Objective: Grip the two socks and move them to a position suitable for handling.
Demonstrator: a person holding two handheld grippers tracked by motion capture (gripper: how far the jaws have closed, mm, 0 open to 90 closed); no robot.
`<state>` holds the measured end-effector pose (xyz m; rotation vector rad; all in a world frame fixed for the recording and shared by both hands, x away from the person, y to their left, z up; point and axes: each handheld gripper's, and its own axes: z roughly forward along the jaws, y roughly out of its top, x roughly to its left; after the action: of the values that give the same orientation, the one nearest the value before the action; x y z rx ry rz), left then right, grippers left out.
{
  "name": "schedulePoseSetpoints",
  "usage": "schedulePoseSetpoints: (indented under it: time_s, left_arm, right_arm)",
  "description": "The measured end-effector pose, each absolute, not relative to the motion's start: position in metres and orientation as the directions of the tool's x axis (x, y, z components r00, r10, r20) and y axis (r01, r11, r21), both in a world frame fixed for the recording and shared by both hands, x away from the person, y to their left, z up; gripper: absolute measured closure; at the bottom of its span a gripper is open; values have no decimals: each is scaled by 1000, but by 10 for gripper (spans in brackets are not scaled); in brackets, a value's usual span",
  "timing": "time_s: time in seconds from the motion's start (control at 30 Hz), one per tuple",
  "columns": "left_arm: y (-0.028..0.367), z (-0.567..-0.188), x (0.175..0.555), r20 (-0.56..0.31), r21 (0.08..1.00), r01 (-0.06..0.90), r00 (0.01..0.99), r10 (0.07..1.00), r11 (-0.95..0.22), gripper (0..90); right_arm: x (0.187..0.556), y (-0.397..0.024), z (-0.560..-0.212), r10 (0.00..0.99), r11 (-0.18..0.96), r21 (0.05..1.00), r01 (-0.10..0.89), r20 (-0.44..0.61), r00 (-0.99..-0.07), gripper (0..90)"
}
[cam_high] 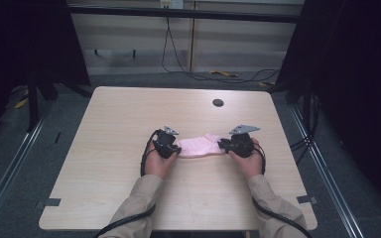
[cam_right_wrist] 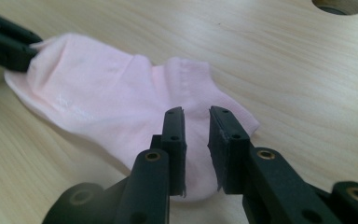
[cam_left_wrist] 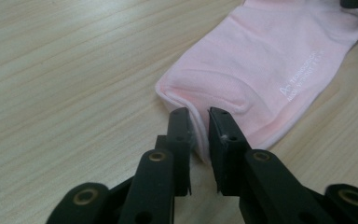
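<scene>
A pale pink ankle sock (cam_high: pixel 198 145) lies flat on the wooden table (cam_high: pixel 129 114), stretched between my two grippers. In the left gripper view, the left gripper (cam_left_wrist: pixel 199 116) has its jaws drawn close on the folded hem at one end of the sock (cam_left_wrist: pixel 261 60), with fabric pinched between the pads. At the opposite end, the right gripper (cam_right_wrist: pixel 196 114) stands with narrow jaws over the rounded end of the sock (cam_right_wrist: pixel 98 98), cloth between them. From above, the left gripper (cam_high: pixel 177 148) and right gripper (cam_high: pixel 222 145) face each other across the sock.
A round cable hole (cam_high: pixel 218 102) is set in the table behind the sock and appears as the hole (cam_right_wrist: pixel 338 5) in the right gripper view. Black cables trail from both grippers toward the front edge. Dark curtains and metal rails flank the table.
</scene>
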<state>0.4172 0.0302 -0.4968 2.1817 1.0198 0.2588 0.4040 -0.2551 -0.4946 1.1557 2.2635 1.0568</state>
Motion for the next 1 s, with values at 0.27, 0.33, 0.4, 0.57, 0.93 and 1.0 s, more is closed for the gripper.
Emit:
schedulePoseSetpoints:
  time_s: [0.27,0.33,0.4,0.57,0.93,1.0]
  left_arm:
    - [24,-494,417,-81,659,585,680,728,-473,853]
    - [23,-493,417,-75,649,590,678,731,-480,868]
    - [23,-492,418,-78,647,592,677,732,-480,869]
    - [25,-491,418,-84,646,598,673,735,-474,876]
    - [22,-471,413,-80,670,574,686,724,-470,878]
    - [21,-468,413,-75,671,568,691,719,-476,879]
  right_arm:
    - [398,-252,-503,810,365,751,550,35,-586,856]
    - [394,-248,-503,811,391,756,526,-12,-585,862]
    - [391,-246,-504,814,393,757,522,-22,-581,863]
    - [382,-245,-504,817,387,762,520,-22,-576,862]
    - [368,-245,-503,834,358,761,540,0,-552,860]
    - [366,-245,-503,835,358,761,541,-2,-550,860]
